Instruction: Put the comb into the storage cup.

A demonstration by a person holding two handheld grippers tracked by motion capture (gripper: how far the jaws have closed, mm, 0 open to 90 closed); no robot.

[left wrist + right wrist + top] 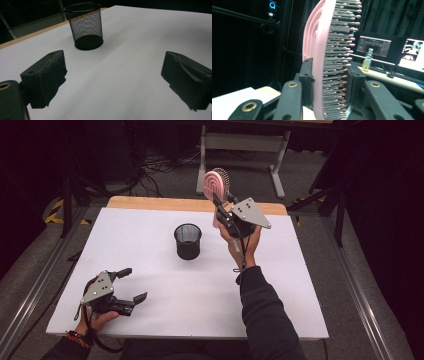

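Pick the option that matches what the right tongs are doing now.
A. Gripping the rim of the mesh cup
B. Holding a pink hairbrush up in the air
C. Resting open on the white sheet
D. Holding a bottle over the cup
B: the right tongs are raised above the table and closed on the pink hairbrush, its bristles showing between the jaws in the right gripper view, while the mesh cup stands apart.

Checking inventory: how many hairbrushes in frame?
1. The pink hairbrush is clamped in the right tool, raised beyond the mesh cup. Nothing hidden that I can see.
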